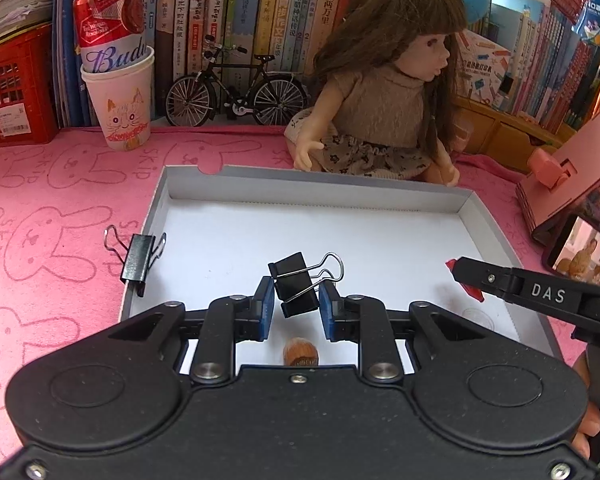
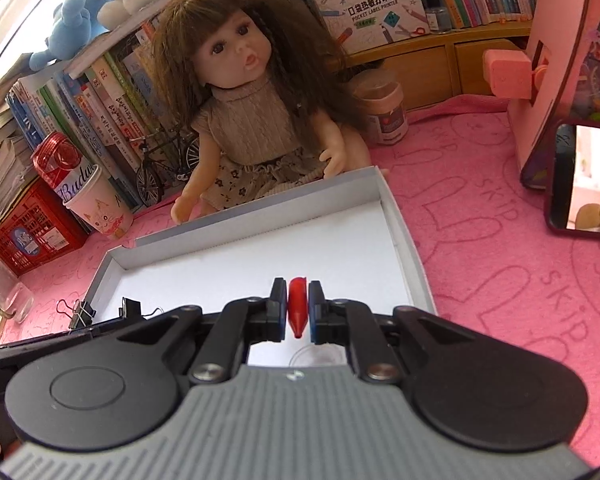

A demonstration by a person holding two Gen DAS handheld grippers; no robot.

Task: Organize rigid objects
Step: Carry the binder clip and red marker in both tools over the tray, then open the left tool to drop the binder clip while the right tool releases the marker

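**Two clips, one red bit, one shallow box**

So the white shallow box (image 1: 204, 216) sat on the pink bunny cloth (image 1: 40, 208), and inside it I could only make out a brownish nut-looking thing (image 1: 301, 354) near the front edge, partly hidden behind the gripper body. Not sure what it actually was.

The left gripper (image 1: 296, 300) was clamped on a black binder clip (image 1: 296, 286), blue pads pressing its two sides, wire handles sticking out to the right. It hung over the box floor. The right gripper (image 2: 298, 310) was squeezed tight on a small red plastic piece (image 2: 298, 306), pinched flat between the pads with its pointed end toward the camera, also over the box.

Count: two binder clips total, the held one plus a second clip (image 1: 138, 258) clipped on the box's left wall. One red piece.

Back by the books, a paper cup (image 1: 122, 104) had a beer can (image 1: 110, 24) standing in it. One doll (image 1: 384, 92) sat just behind the box.
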